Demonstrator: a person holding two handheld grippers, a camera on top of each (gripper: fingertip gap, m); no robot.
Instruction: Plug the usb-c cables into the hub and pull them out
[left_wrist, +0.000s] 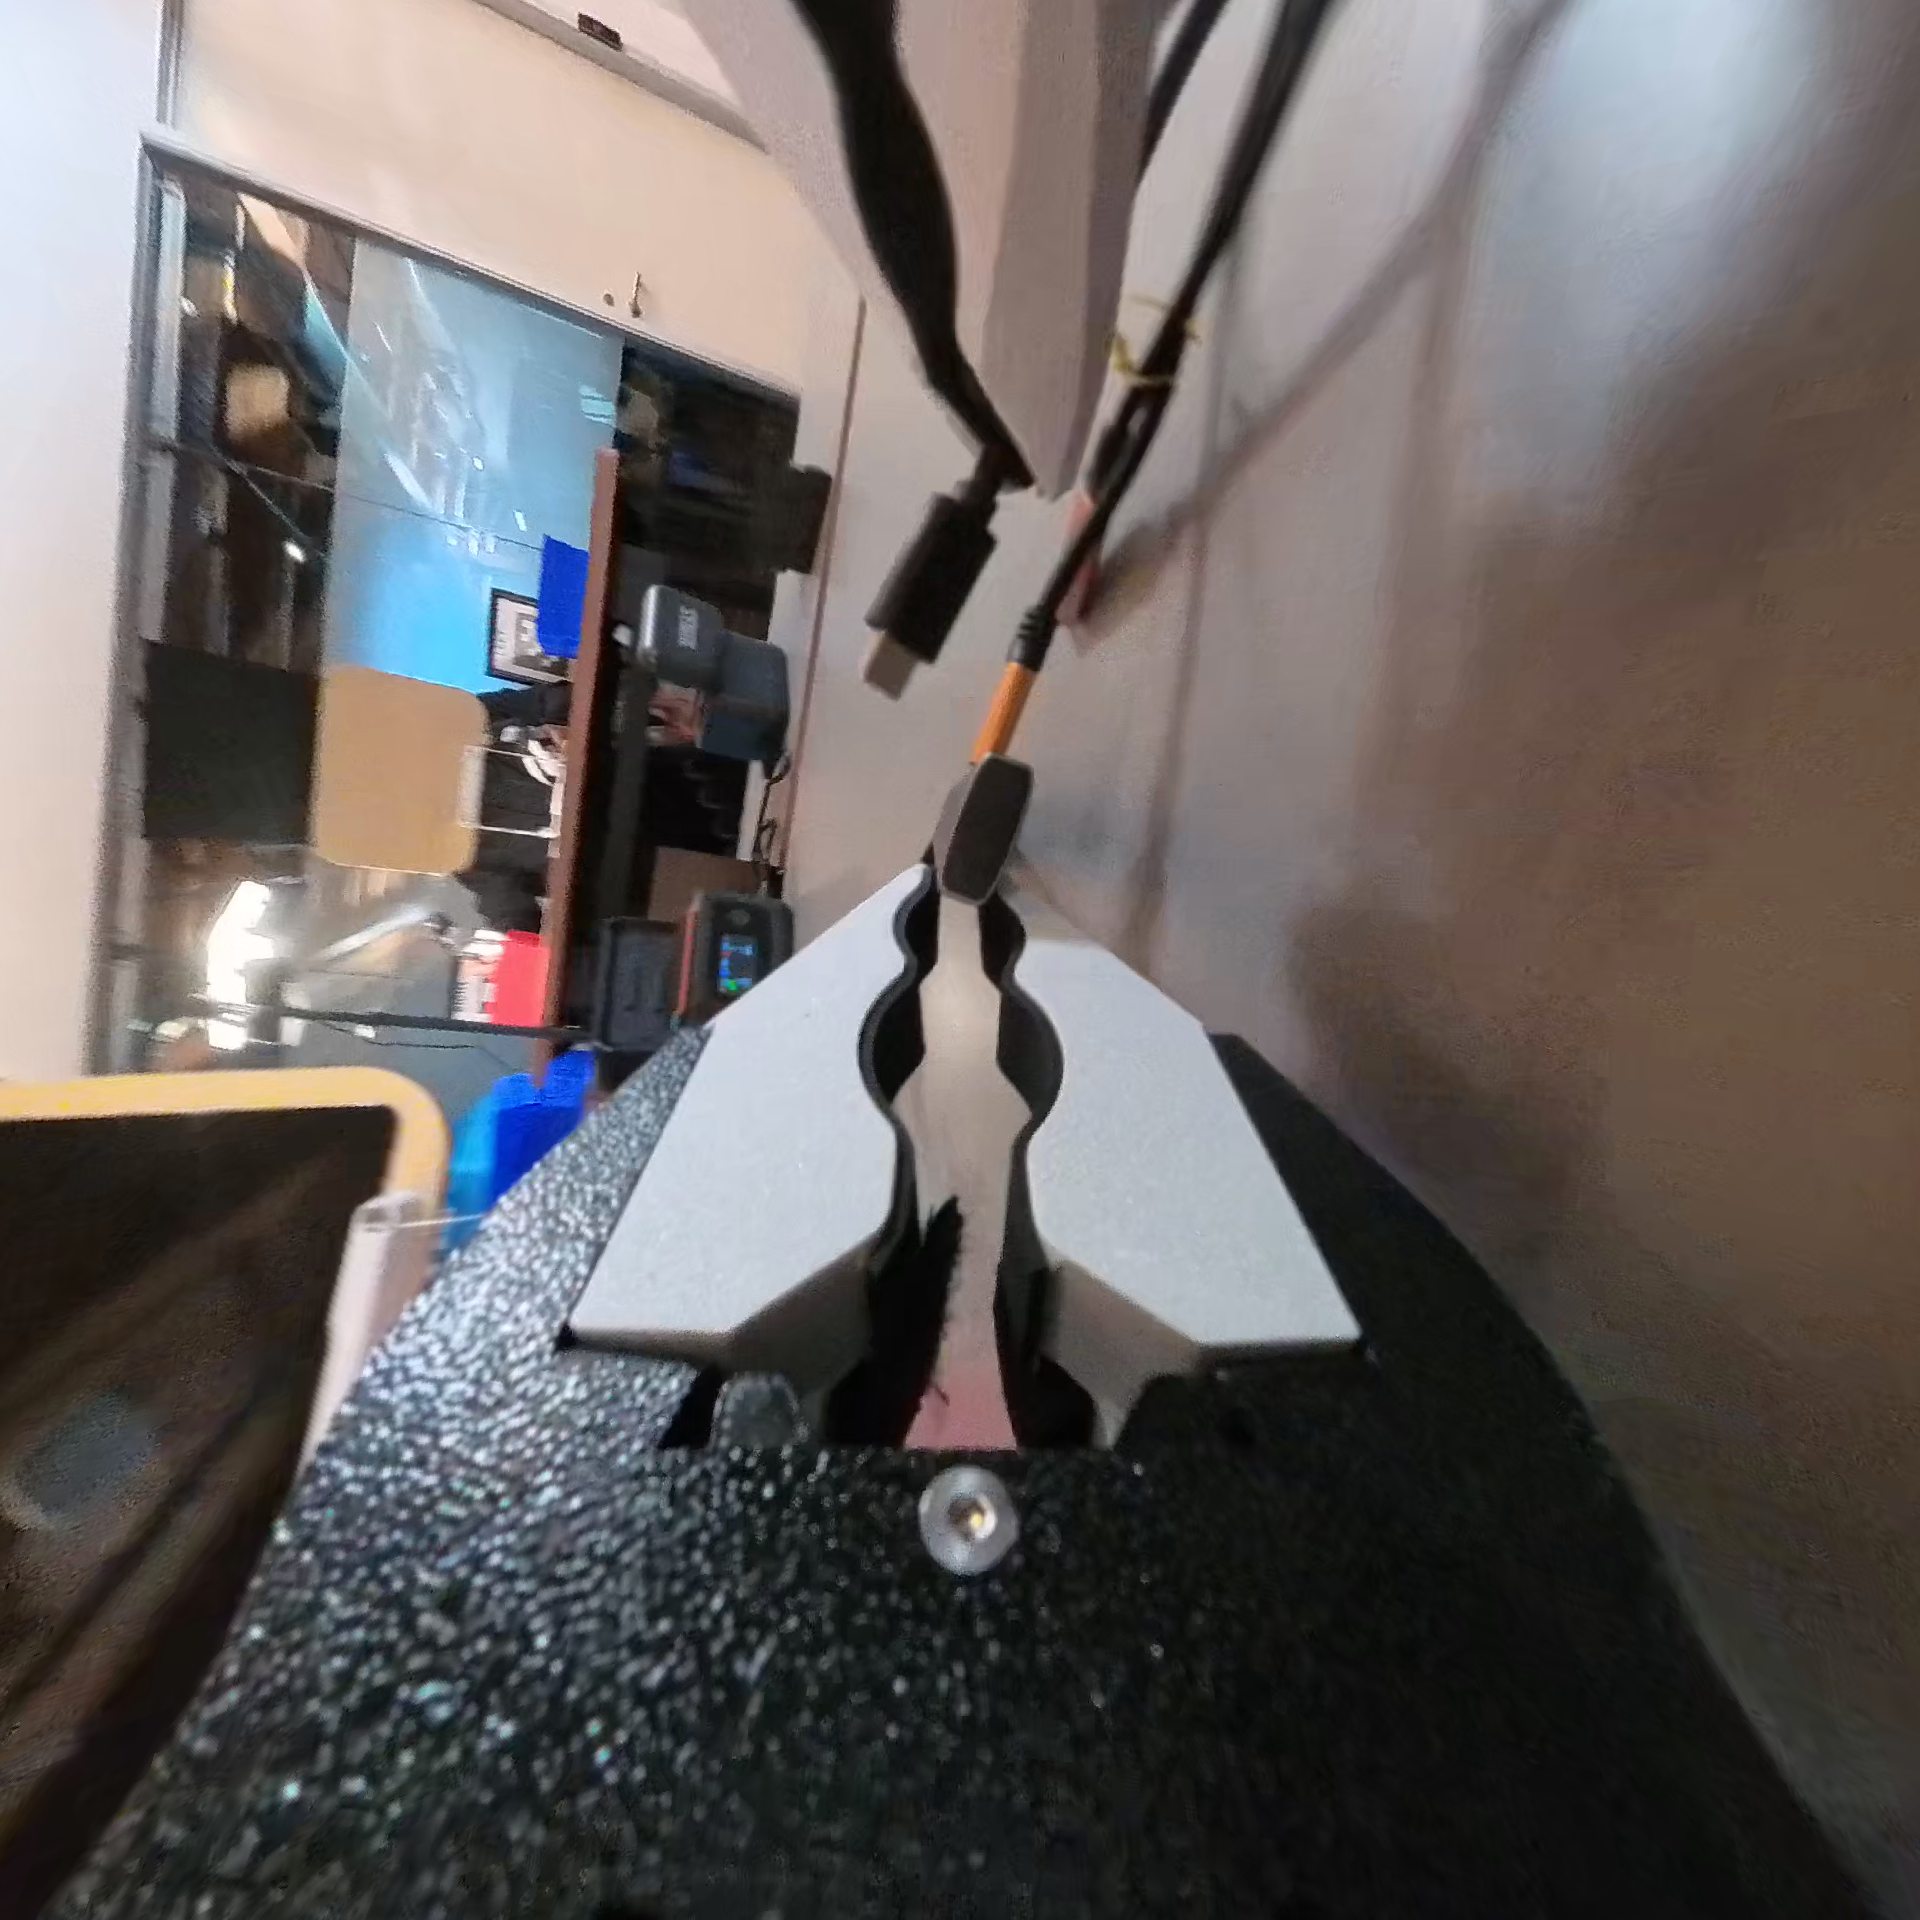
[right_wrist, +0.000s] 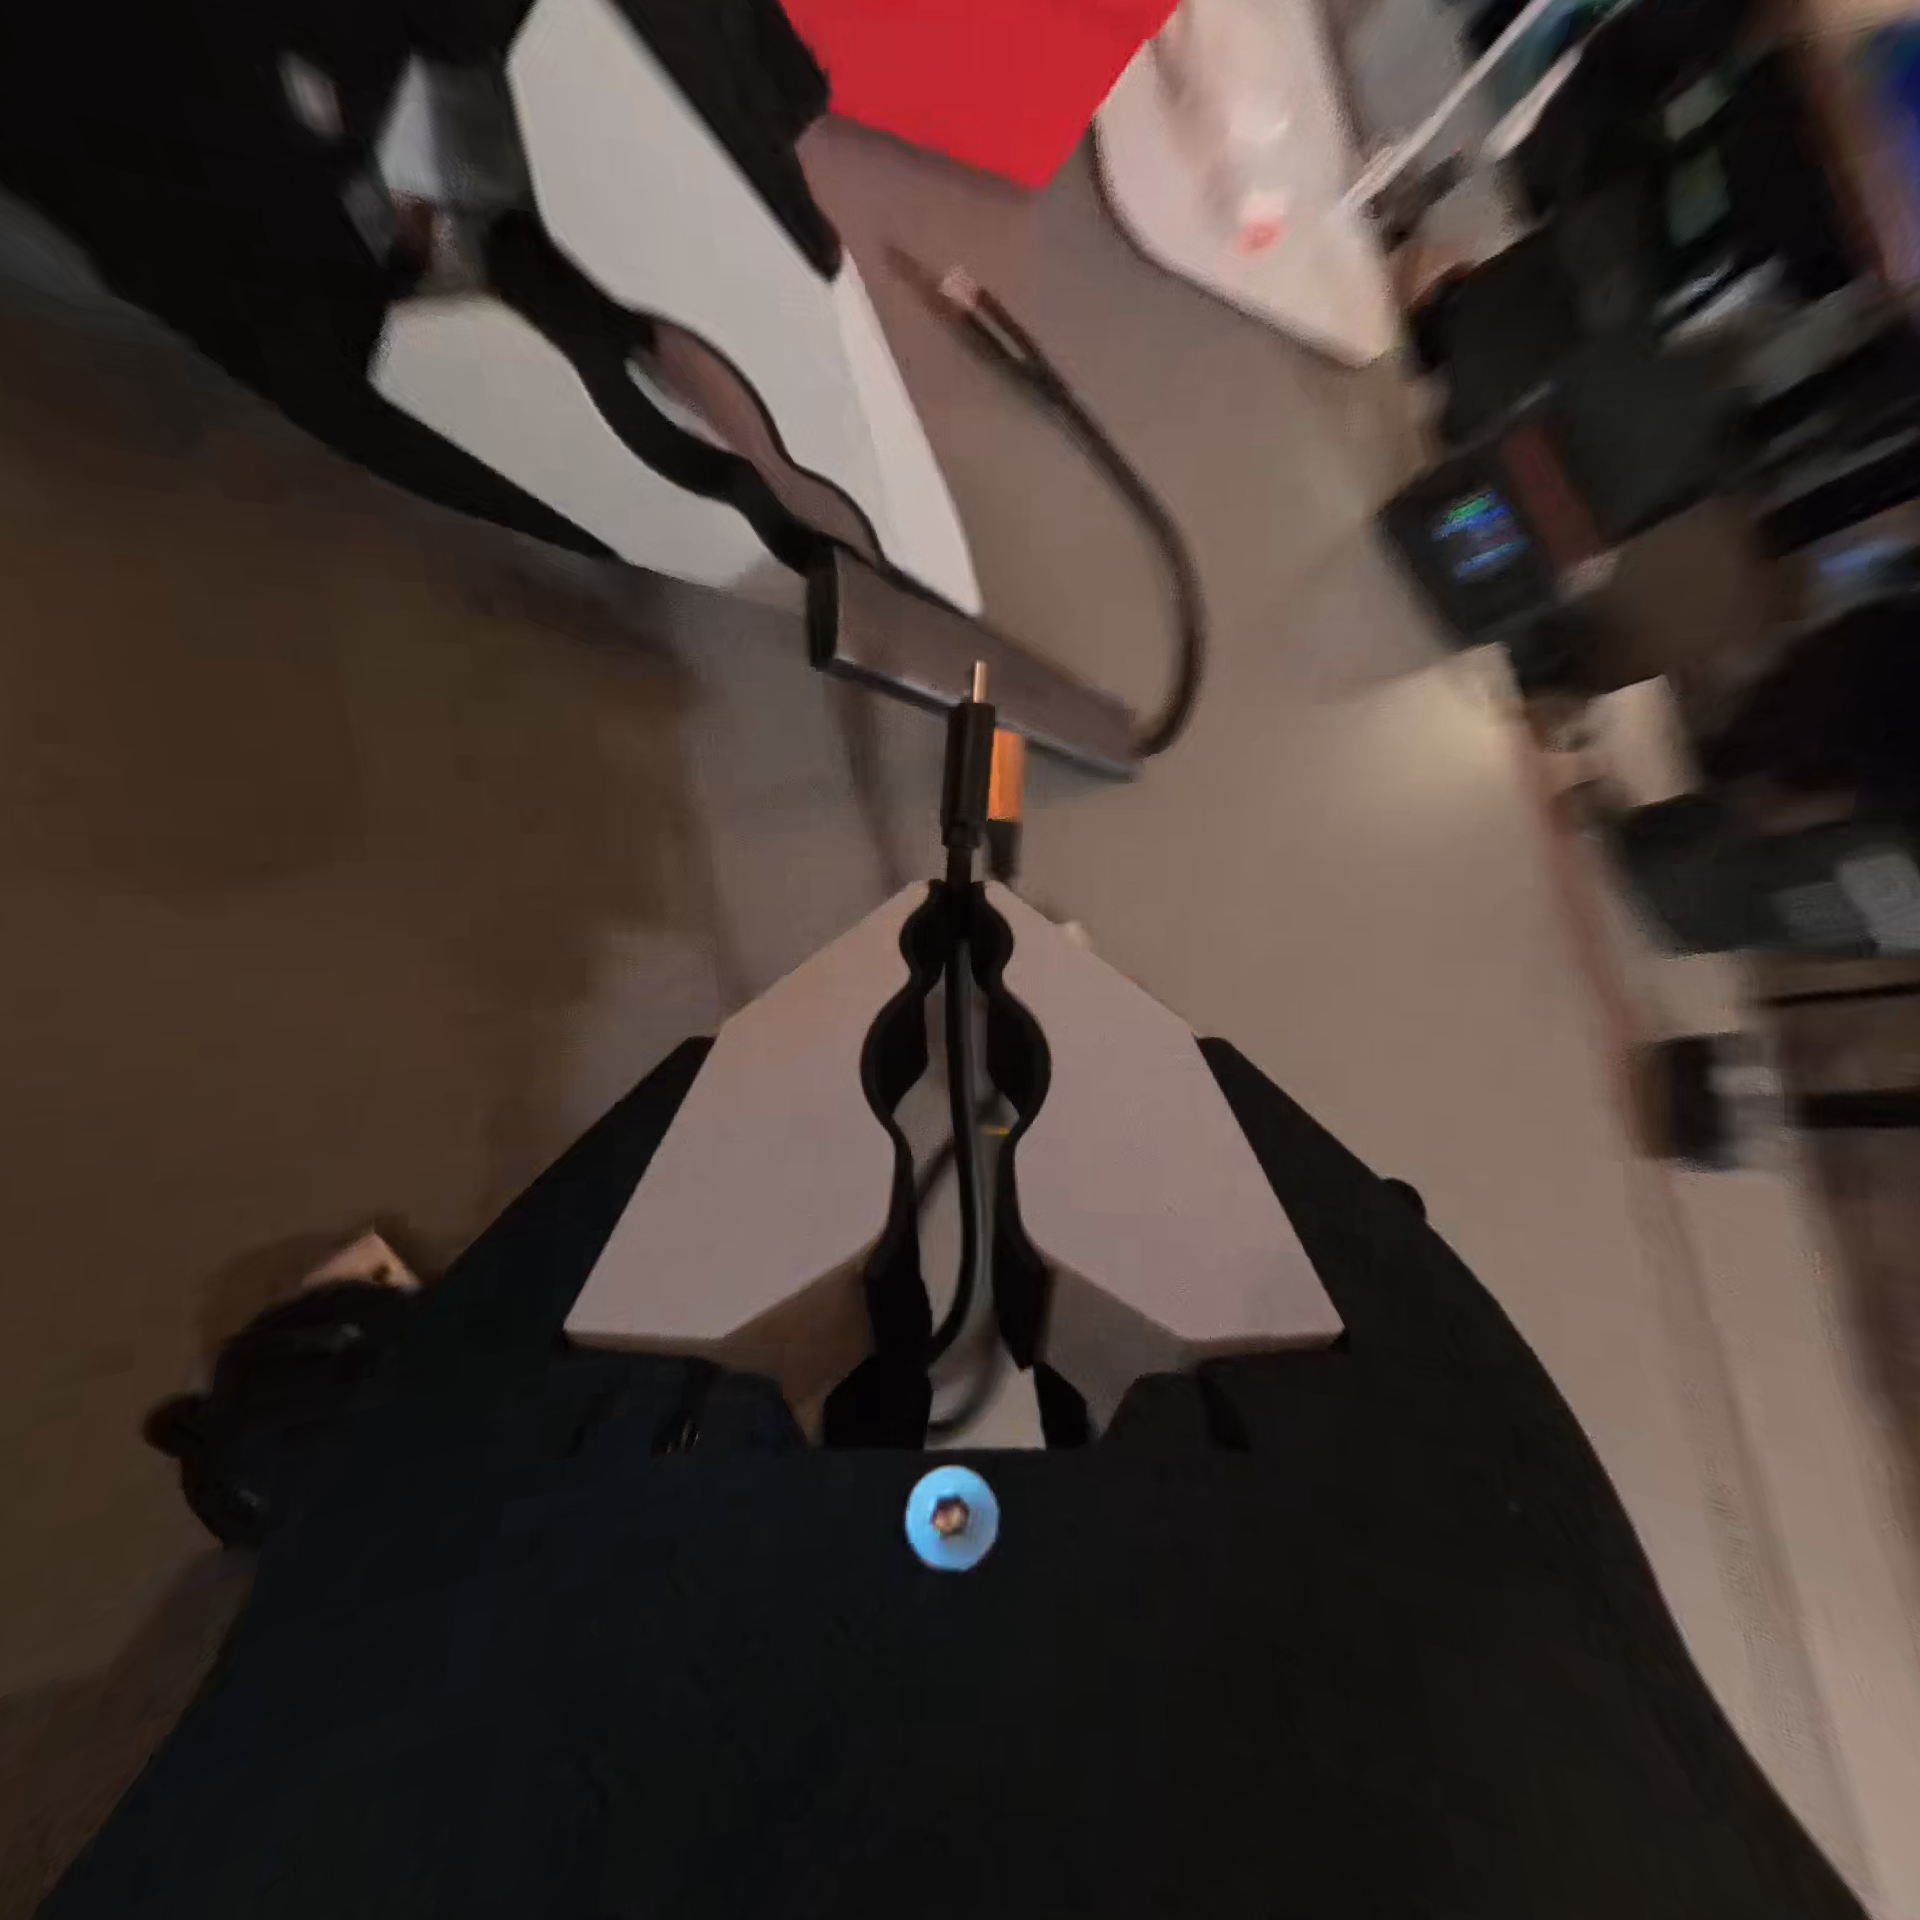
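Note:
My left gripper (left_wrist: 971, 883) is shut on the end of the dark grey hub (left_wrist: 982, 831). An orange USB-C plug (left_wrist: 1000, 707) sits in the hub's side. In the right wrist view the hub (right_wrist: 935, 644) is a long grey bar, with the left gripper (right_wrist: 821, 566) gripping its left end. My right gripper (right_wrist: 961, 894) is shut on a black cable just behind its black USB-C plug (right_wrist: 966, 769). The plug's metal tip points at the hub beside the orange plug (right_wrist: 1006, 774). In the left wrist view the black plug (left_wrist: 925, 582) hangs clear of the hub, under the right gripper (left_wrist: 1003, 473).
The hub's own black lead (right_wrist: 1169, 582) loops away over the pale table (right_wrist: 1299, 935). A small device with a lit screen (right_wrist: 1475, 540) and dark clutter stand at the right. A red object (right_wrist: 966, 83) lies behind. A yellow-edged dark panel (left_wrist: 208, 1247) is close at the left.

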